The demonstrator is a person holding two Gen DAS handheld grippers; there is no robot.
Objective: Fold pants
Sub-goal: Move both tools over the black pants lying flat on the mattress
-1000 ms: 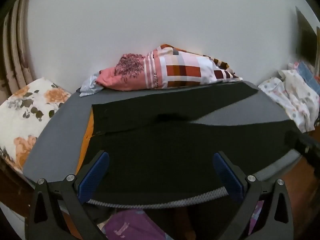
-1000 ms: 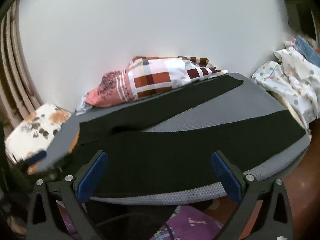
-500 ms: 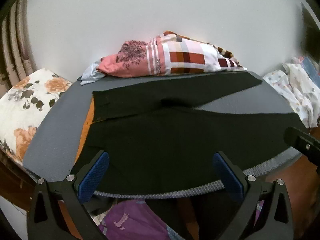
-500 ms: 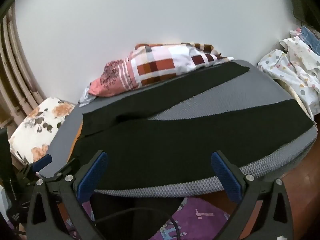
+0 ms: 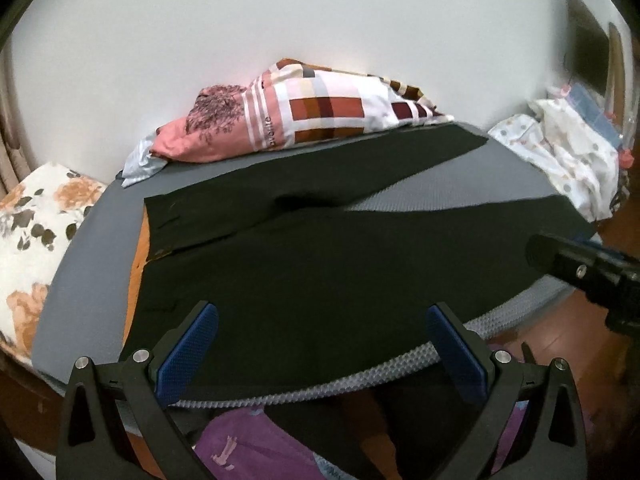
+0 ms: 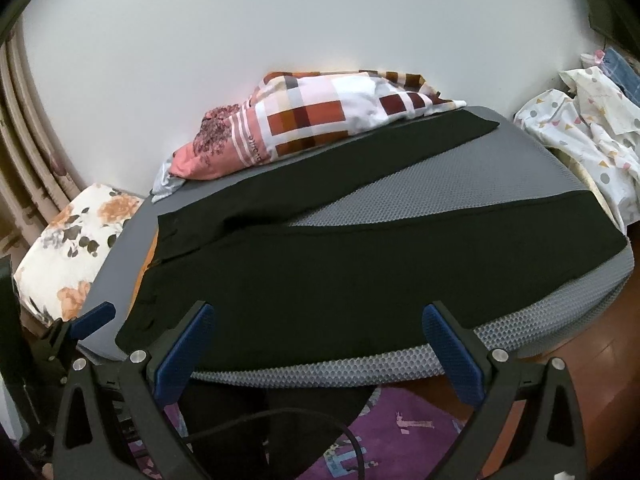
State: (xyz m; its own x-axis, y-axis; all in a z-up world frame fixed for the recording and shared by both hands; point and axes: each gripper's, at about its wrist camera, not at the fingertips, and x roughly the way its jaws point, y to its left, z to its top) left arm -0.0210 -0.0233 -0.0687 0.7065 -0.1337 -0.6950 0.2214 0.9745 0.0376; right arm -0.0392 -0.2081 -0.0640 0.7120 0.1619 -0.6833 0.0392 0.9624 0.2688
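Black pants (image 5: pixel 320 264) are spread flat on a gray mattress (image 5: pixel 472 184), with the waist at 9 o'clock and the two legs fanned out toward 2 and 3 o'clock. A strip of bare mattress is seen between the legs. The left gripper (image 5: pixel 322 344) is held over the near edge, its blue fingers (image 5: pixel 188 344) wide apart with nothing between them. The right gripper (image 6: pixel 320 344) is held the same way, wide apart and empty. A checked pillow (image 6: pixel 320 120) is seen at 12 o'clock, touching the far leg. A flowered cushion (image 6: pixel 76 240) is seen at 9 o'clock, beside the mattress.
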